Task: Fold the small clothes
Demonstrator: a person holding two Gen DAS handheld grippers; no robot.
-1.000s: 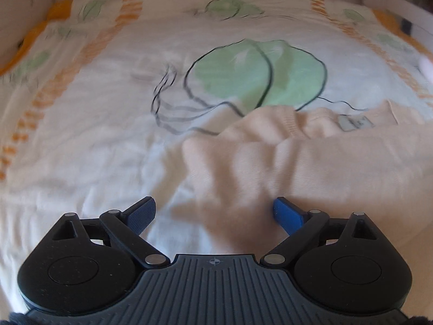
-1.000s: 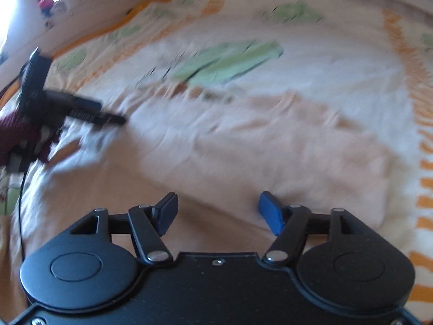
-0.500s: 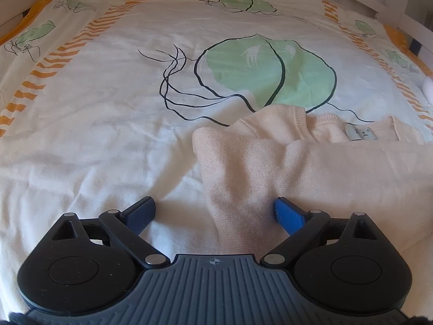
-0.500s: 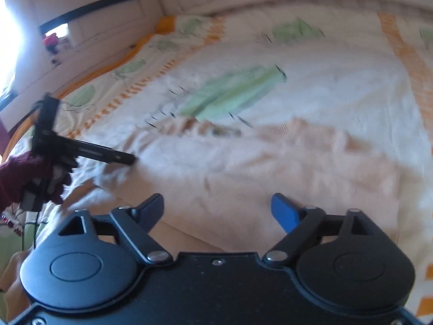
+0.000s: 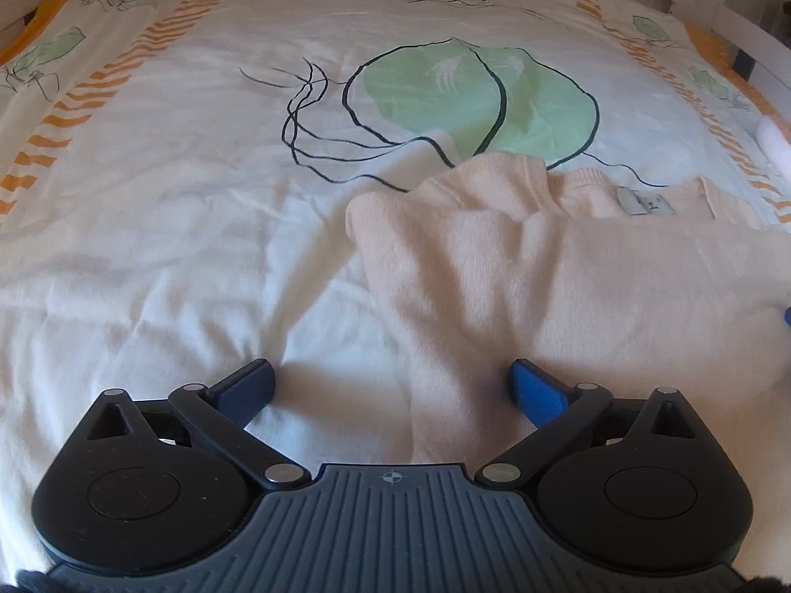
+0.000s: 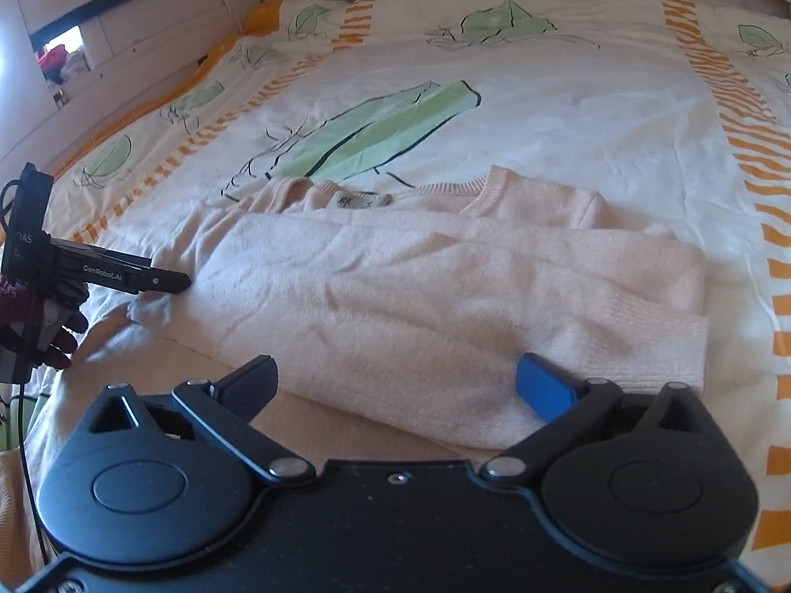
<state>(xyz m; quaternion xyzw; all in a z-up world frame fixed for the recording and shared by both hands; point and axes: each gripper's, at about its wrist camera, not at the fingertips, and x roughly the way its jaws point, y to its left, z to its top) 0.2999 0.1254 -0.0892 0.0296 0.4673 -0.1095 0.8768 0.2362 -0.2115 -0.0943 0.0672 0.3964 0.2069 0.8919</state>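
A peach knitted sweater (image 6: 445, 296) lies folded across the white bedspread (image 5: 173, 247), just below its large green leaf print (image 5: 474, 104), with the neck label facing up. The left gripper (image 5: 390, 385) has just been opening, its fingers spread over the sweater's left edge without pinching it. The right gripper (image 6: 395, 385) has likewise just been opening, its fingers wide apart above the sweater's near fold.

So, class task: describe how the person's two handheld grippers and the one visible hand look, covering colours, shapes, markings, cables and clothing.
Each gripper, left and right, has a black body with two round discs, black linkage arms with silver pivots and blue finger pads. From the side, the left gripper bears white lettering and trails a black cable. The hand wears a dark glove and maroon knit cuff.
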